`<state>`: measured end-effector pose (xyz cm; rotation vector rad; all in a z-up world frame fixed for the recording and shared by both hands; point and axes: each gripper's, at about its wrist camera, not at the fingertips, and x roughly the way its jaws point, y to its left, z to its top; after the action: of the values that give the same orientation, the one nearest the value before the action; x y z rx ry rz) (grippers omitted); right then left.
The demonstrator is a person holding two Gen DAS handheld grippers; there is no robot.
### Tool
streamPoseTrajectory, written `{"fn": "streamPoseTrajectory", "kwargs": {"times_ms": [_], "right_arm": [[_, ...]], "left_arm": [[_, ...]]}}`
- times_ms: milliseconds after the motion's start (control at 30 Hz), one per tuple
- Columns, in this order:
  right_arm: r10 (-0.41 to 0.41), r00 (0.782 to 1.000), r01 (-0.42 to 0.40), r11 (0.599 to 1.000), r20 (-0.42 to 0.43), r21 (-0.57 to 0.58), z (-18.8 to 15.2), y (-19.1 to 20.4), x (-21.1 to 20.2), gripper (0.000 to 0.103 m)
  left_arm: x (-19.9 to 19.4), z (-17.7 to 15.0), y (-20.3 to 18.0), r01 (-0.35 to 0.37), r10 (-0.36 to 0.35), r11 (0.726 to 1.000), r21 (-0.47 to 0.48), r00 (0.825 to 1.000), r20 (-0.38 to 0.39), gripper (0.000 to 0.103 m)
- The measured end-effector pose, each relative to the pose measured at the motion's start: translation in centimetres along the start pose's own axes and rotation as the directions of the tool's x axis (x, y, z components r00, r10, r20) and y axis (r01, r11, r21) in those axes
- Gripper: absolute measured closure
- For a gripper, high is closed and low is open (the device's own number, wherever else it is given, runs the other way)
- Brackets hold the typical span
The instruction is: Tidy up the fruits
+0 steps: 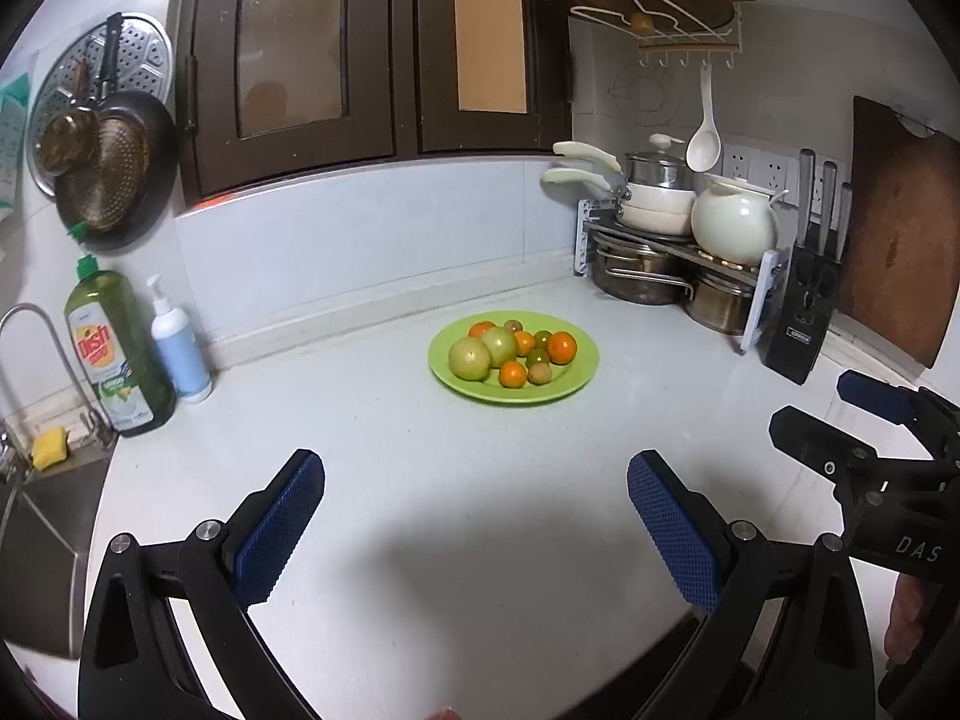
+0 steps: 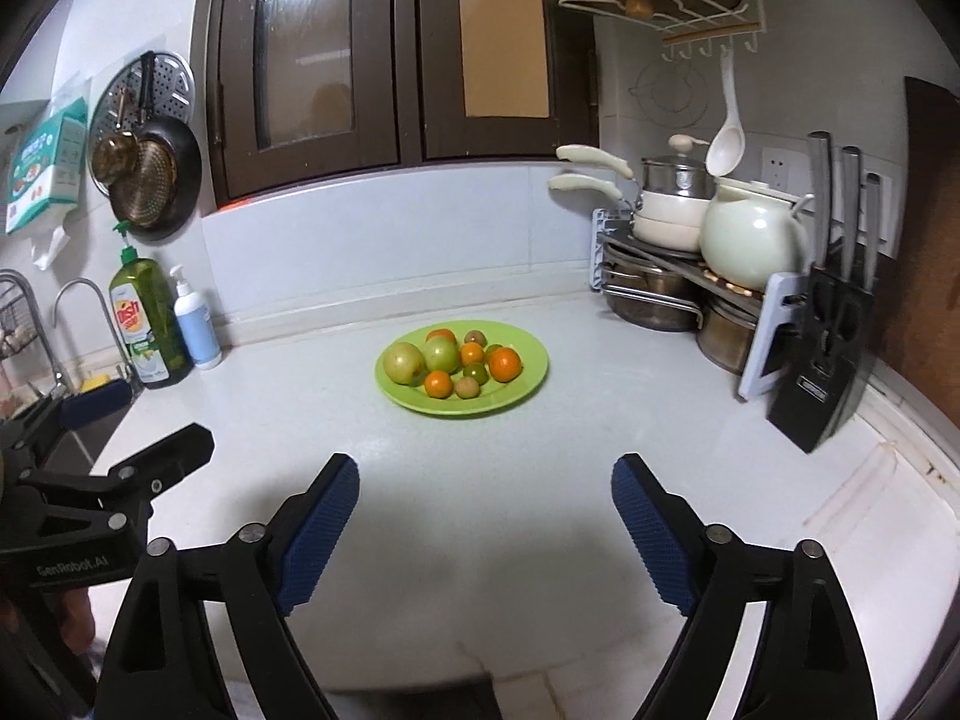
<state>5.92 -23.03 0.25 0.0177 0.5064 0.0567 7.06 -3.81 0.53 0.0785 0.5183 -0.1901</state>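
Both the left gripper (image 1: 476, 492) and right gripper (image 2: 485, 498) gape empty, well short of the round green plate (image 1: 570, 387) ahead. Its piled round orange and green fruits (image 1: 498, 345) touch, so a careless pinch could roll neighbours off.

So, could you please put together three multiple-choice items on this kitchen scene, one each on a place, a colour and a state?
1. Where are the fruits?
A. In the sink
B. On the plate on the counter
C. On the pot rack

2. What colour is the plate?
A. Green
B. White
C. Red

3. How does the left claw stand?
A. Shut on a fruit
B. Shut, empty
C. Open, empty

Answers:
1 B: the fruits all lie on the plate in the middle of the counter.
2 A: its bare rim is bright green.
3 C: the left claw has its blue pads wide apart with only bare counter between them.
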Motion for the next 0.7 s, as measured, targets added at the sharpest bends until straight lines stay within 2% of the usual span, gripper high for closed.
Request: {"fn": "streamPoseTrajectory", "kwargs": {"times_ms": [267, 700], "right_arm": [[-0.005, 1.000, 0.005, 1.000, 0.015, -0.010, -1.6, 0.3, -3.6, 0.014], [0.005, 1.000, -0.004, 1.000, 0.026, -0.015, -2.8, 0.5, -6.0, 0.013]], "left_arm": [[-2.8, -1.1, -0.5, -0.009, 0.009, 1.000, -0.011, 1.000, 0.000, 0.000], [-6.0, -2.0, -0.7, -0.030, 0.030, 1.000, -0.006, 0.998, 0.050, 0.000]]}}
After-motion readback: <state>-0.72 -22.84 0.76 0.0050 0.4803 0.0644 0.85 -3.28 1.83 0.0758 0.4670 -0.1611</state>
